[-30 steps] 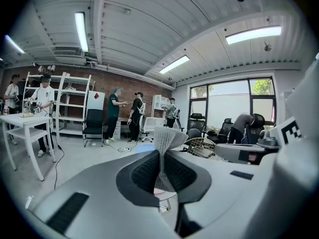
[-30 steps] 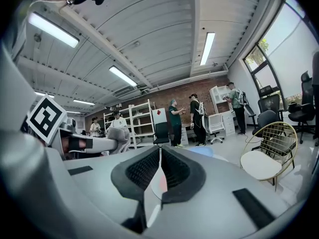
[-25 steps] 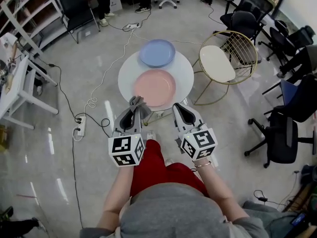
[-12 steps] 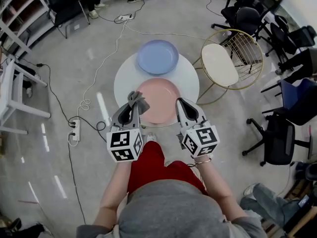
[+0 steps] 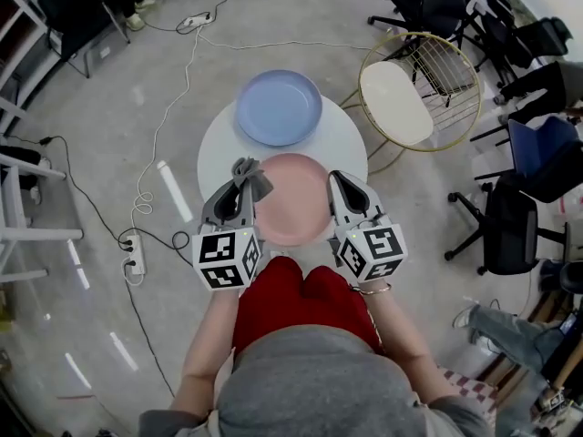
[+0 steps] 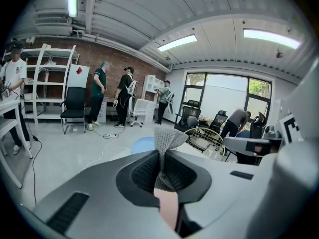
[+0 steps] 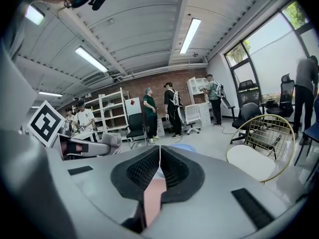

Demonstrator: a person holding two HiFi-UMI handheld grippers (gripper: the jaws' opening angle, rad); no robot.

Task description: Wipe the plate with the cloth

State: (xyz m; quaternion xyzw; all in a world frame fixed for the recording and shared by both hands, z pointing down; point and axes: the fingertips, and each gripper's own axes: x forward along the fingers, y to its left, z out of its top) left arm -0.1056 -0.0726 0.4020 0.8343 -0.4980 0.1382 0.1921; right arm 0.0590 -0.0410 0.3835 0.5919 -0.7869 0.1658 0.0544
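Left gripper point(image 5: 237, 197) clamps the cloth point(image 5: 250, 177) at the left rim of the pink plate point(image 5: 293, 203). Right gripper point(image 5: 344, 189), jaws pressed together and empty, hangs at its right rim. Risk: the unsteadied plate (apparently loose) may slide under wiping pressure.

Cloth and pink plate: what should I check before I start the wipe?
1. Grip on cloth: ok, left claw is shut on it, with a tuft sticking out past the tips.
2. Spare right claw: ok, shut on nothing, at the right rim of the pink plate.
3. Plate surface bare: ok, nothing lies on it.
4. Cloth touching plate: cannot tell; it is at the left rim.
5. Path clear of blue plate: ok, it lies beyond the pink one on the table.
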